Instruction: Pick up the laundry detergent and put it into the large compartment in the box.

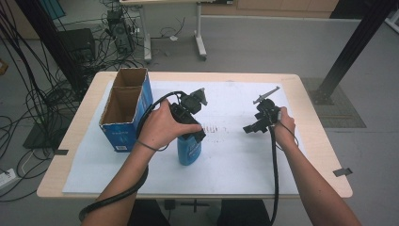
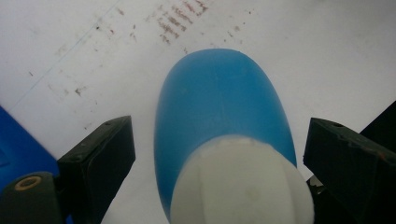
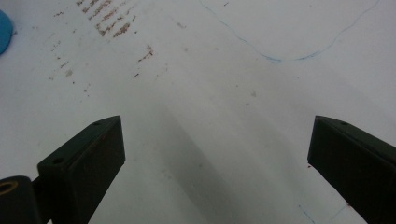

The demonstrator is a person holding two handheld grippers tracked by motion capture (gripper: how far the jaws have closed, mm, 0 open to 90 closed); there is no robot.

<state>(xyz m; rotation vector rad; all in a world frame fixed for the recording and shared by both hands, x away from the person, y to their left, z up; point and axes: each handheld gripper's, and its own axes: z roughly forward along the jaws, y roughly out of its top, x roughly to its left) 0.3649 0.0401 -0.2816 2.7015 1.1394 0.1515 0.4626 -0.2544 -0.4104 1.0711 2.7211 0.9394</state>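
A blue bottle [image 1: 189,151] with a white cap stands upright on the white sheet [image 1: 235,160], left of the table's middle. My left gripper [image 1: 192,134] comes down over its top, held by the person's left hand. In the left gripper view the bottle [image 2: 219,93] and its white cap [image 2: 240,186] sit between the two jaws of the left gripper [image 2: 219,122]. Bare sheet shows between the left jaw and the bottle, so the gripper is open. My right gripper [image 1: 253,126] hovers over the sheet to the right. The right gripper [image 3: 217,121] is open with nothing between its jaws.
A blue cardboard box [image 1: 123,110] with an open top and two compartments stands at the left of the table, close to the left hand. Brown marks [image 1: 215,128] stain the sheet between the grippers. Cables and table legs [image 1: 201,33] lie on the floor beyond.
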